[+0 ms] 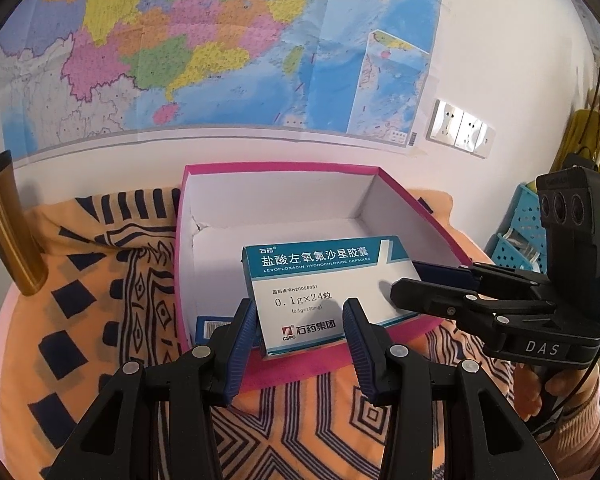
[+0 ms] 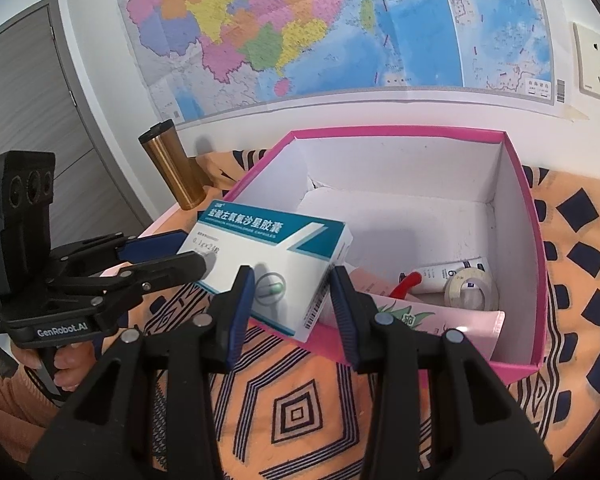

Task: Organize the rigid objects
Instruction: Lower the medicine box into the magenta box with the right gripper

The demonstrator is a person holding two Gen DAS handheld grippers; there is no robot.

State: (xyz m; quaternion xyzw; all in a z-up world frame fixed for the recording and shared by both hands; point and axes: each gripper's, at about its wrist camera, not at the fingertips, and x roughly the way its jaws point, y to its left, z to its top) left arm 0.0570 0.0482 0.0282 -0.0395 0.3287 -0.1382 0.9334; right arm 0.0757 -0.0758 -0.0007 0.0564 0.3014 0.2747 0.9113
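Two handheld grippers meet on one medicine carton (image 1: 324, 288) above the near edge of a pink storage box (image 1: 424, 216) with a white lining. From the left wrist view, the left gripper (image 1: 300, 344) has its blue pads clamped on the carton's near end, while the right gripper (image 1: 432, 280) reaches in from the right and pinches the carton's far corner. The right wrist view shows the same white-and-teal carton tilted over the box's rim, with the right gripper (image 2: 292, 300) closed on its barcode end. Inside the box lie a roll of tape (image 2: 470, 286), a white tube (image 2: 452, 270), a red-handled tool (image 2: 410, 282) and a pink package (image 2: 420, 316). The box sits on an orange patterned cloth (image 2: 300, 400) covering the worktop. A gold tumbler (image 2: 172, 164) stands beside the box, below a wall map (image 2: 320, 20).
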